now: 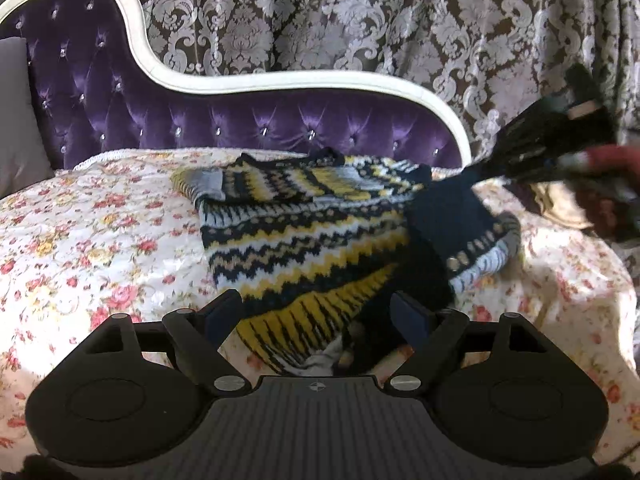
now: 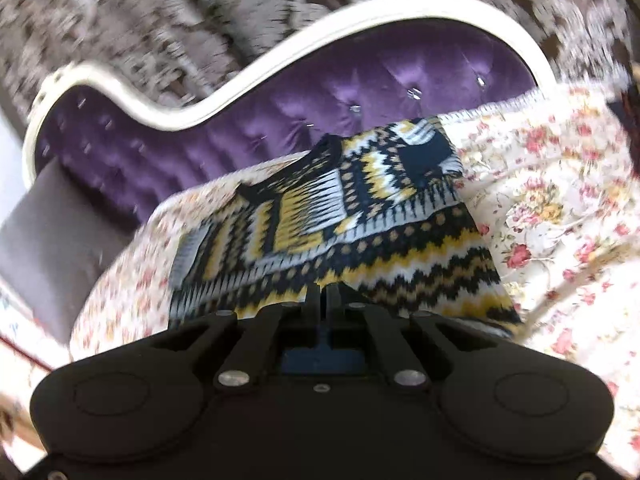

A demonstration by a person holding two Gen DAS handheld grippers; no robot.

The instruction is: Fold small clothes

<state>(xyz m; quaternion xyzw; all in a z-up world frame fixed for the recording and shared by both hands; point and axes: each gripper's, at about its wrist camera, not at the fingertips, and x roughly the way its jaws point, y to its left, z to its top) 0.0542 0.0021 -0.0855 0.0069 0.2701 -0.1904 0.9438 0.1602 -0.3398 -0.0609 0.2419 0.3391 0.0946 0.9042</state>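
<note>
A small knitted sweater (image 1: 304, 232) in navy, yellow and white zigzag bands lies on a floral bedspread (image 1: 100, 240). My left gripper (image 1: 318, 314) stands open over its near yellow hem, which lies between the fingers without the pads pressing on it. From the right, my right gripper (image 1: 476, 172) reaches in and pinches a navy fold of the sweater's right side, lifted off the bed. In the blurred right wrist view the right gripper (image 2: 324, 292) has its jaws together on the sweater's (image 2: 360, 216) near edge.
The bedspread (image 2: 560, 200) covers a purple tufted chaise back (image 1: 240, 120) with a white frame. A grey cushion (image 1: 16, 120) leans at the left. A patterned curtain (image 1: 400, 20) hangs behind. A hand in a red sleeve (image 1: 612, 160) holds the right gripper.
</note>
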